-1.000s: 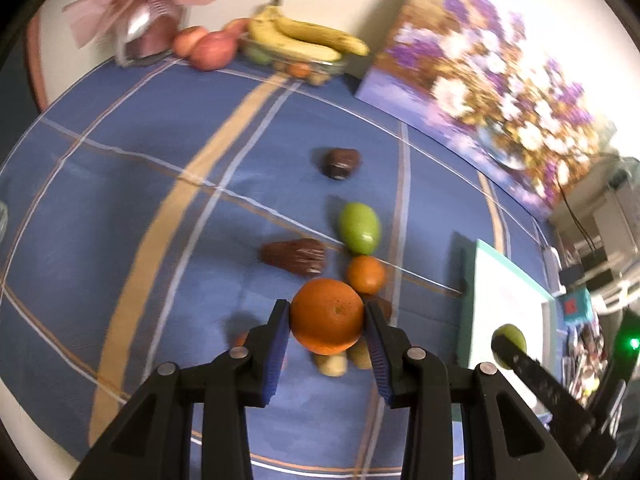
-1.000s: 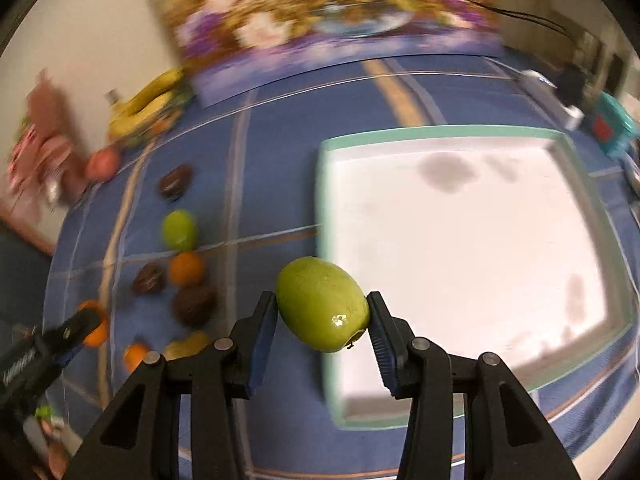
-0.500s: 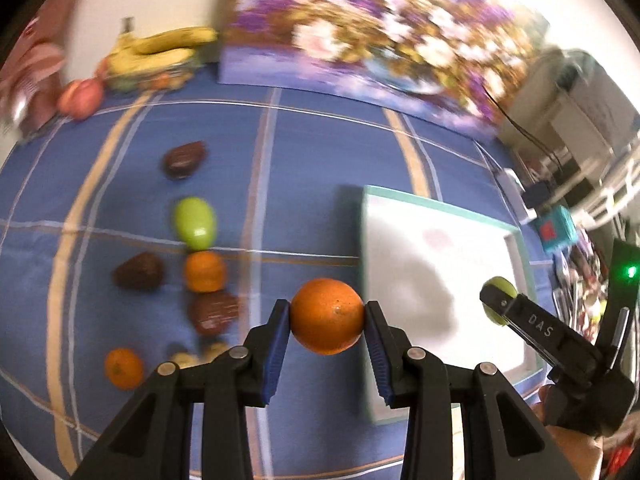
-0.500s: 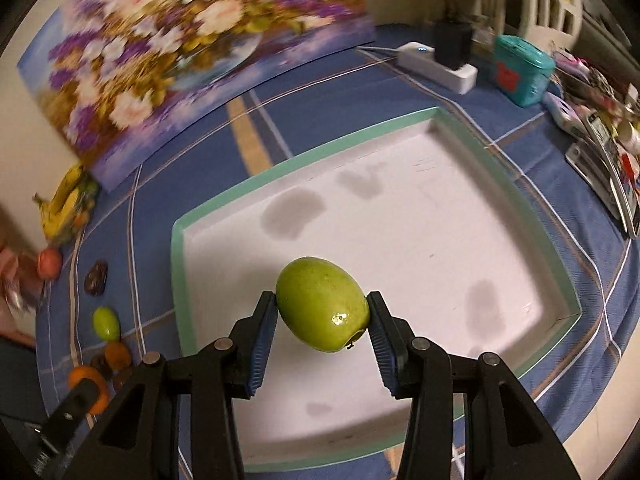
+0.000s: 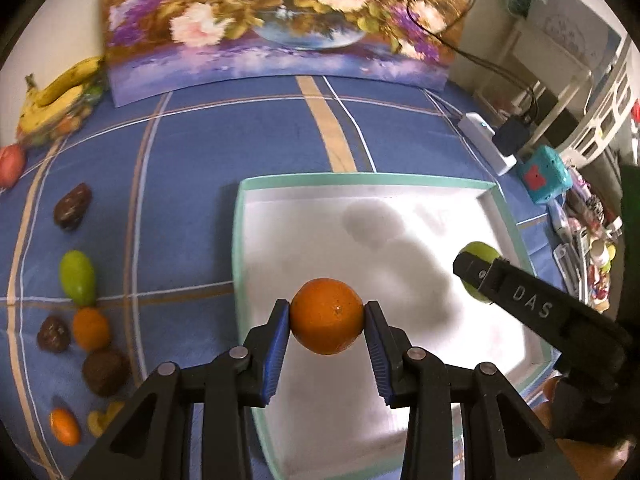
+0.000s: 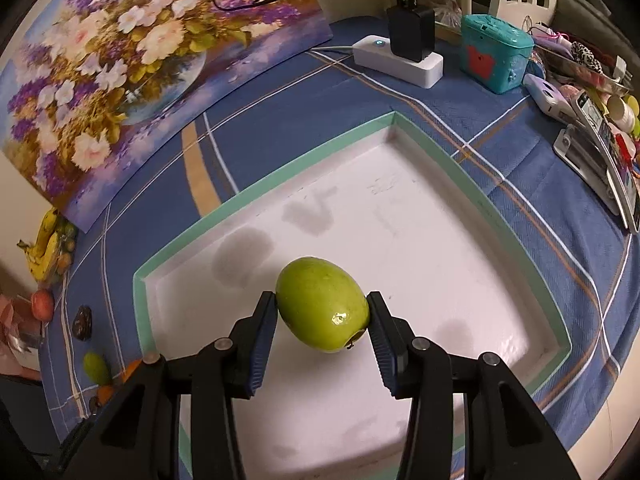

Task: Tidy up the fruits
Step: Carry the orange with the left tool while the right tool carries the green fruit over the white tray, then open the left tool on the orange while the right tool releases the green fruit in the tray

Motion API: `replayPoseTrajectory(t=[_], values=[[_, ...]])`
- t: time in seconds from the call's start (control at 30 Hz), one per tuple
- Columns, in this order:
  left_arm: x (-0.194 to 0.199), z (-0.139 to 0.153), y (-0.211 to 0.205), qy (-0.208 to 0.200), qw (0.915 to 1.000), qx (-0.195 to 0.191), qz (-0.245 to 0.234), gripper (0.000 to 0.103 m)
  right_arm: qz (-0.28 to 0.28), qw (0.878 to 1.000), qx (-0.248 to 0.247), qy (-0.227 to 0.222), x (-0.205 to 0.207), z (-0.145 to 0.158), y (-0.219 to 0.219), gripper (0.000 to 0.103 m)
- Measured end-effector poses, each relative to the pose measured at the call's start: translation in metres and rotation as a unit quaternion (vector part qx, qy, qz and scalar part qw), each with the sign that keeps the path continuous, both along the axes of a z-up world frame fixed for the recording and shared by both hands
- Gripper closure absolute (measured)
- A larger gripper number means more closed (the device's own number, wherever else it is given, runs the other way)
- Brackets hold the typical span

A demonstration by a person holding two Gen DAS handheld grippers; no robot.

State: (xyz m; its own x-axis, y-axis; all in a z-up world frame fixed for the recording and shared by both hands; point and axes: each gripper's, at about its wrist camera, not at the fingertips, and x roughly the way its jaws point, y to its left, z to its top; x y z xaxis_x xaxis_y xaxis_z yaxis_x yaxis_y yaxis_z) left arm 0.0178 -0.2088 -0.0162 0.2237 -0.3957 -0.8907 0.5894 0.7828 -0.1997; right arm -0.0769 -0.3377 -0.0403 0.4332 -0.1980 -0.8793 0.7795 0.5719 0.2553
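My left gripper (image 5: 326,326) is shut on an orange (image 5: 326,316) and holds it above the left part of a white tray with a green rim (image 5: 360,179). My right gripper (image 6: 322,314) is shut on a green fruit (image 6: 320,306) above the same tray (image 6: 260,194). In the left wrist view the right gripper and its green fruit (image 5: 478,252) show over the tray's right side. Several loose fruits lie on the blue cloth left of the tray: a green one (image 5: 78,278), a small orange (image 5: 91,328), dark brown ones (image 5: 72,206).
A flower painting (image 5: 276,20) leans at the back. Bananas (image 5: 60,92) sit at the back left. A white power strip with a charger (image 6: 400,58), a teal box (image 6: 496,52) and clutter lie right of the tray.
Both grippers have moved to the right and forward over the tray, each still holding its fruit. The loose fruits have slid toward the left edge of both views.
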Motion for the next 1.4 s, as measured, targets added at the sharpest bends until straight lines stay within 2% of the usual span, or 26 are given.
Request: replayPoseTrajectory(t=[0.33,0.47,0.9,1.1,1.17,1.33,1.4], values=[[0.004,-0.020,-0.020,0.003,0.9997,0.020,-0.016,0.063,-0.016,0.999,0.015,0.037,0.005,-0.025,-0.020,0.056],[0.003,-0.028,-0.021,0.007,0.9993,0.031,-0.018,0.063,-0.013,0.999,0.013,0.041,0.005,-0.024,-0.018,0.056],[0.002,-0.026,-0.023,0.011,0.9991,0.034,-0.023,0.061,-0.009,0.999,0.018,0.050,0.001,-0.022,-0.019,0.055],[-0.005,-0.016,-0.022,0.007,0.9992,0.027,-0.030,0.061,-0.007,1.000,0.000,0.030,-0.002,-0.003,-0.019,0.055],[-0.007,-0.011,-0.021,0.004,0.9993,0.022,-0.032,0.058,-0.008,1.000,-0.004,0.023,-0.005,0.004,-0.019,0.055],[-0.010,0.003,-0.018,-0.007,0.9995,0.007,-0.031,0.043,-0.011,1.000,-0.022,0.005,-0.012,0.023,-0.017,0.055],[-0.010,0.008,-0.013,-0.011,0.9996,0.007,-0.027,0.042,-0.011,1.000,-0.024,-0.002,-0.015,0.029,-0.016,0.055]])
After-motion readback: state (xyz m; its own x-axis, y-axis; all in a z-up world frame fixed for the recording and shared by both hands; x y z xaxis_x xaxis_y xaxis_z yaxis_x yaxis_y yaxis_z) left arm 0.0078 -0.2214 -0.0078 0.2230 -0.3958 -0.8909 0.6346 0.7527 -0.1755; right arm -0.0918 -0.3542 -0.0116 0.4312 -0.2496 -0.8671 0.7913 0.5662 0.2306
